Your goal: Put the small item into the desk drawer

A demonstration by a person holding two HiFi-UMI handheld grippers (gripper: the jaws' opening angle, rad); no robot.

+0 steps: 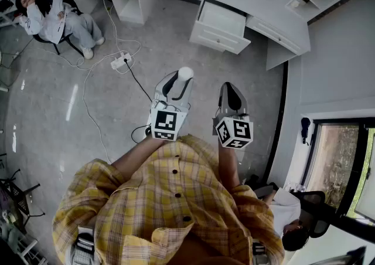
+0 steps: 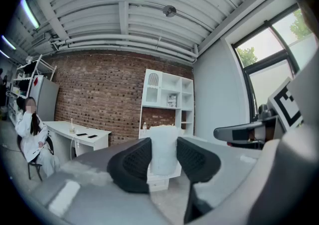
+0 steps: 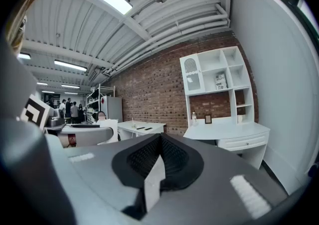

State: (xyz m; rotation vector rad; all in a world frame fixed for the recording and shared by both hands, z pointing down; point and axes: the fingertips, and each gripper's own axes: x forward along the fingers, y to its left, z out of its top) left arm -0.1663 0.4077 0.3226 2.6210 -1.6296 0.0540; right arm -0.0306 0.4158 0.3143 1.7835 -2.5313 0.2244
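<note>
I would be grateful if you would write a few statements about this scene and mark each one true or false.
1. The left claw is closed on a small white item. True.
2. The right claw grips a bottle. False: its jaws are together with nothing between them.
3. The desk drawer is pushed shut. False: it stands pulled open.
4. A power strip lies on the floor. True.
</note>
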